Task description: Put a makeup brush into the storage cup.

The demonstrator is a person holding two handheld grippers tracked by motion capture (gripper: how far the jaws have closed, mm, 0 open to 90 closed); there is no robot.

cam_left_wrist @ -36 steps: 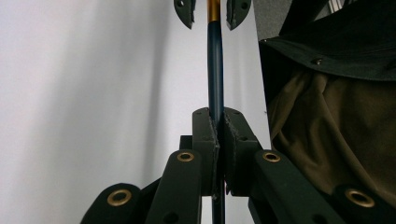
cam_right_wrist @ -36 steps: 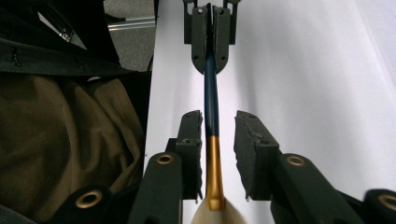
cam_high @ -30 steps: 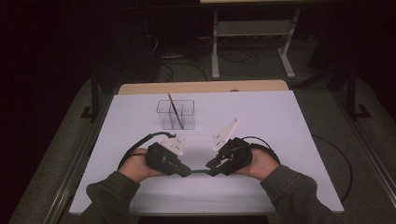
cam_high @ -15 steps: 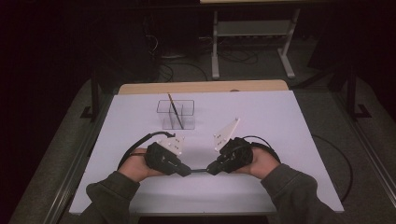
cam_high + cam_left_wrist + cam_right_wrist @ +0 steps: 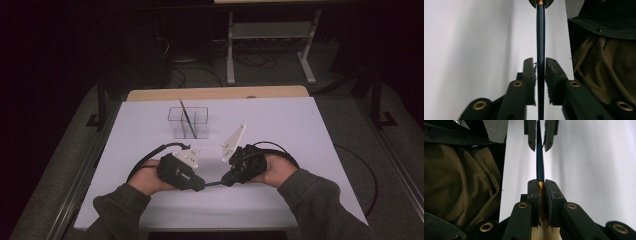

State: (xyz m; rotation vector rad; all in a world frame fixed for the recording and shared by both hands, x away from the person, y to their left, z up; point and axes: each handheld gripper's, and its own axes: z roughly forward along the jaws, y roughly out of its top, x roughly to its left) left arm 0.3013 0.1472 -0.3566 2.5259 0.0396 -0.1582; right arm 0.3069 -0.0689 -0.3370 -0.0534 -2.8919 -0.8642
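Low over the white table cover (image 5: 300, 130), left gripper (image 5: 199, 184) and right gripper (image 5: 226, 180) face tip to tip, both clamped on one dark blue paintbrush (image 5: 540, 37), gold ferrule in right jaws. Farther back: clear divided organiser (image 5: 189, 122) with upright stick (image 5: 186, 116). No legible writing.

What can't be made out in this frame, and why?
- Brush bristle tip: right gripper view, clamped between the right gripper pads.
- Brush handle end: left gripper view, cut off by the bottom edge.
- Stick in the clear holder: high view, too small to identify.
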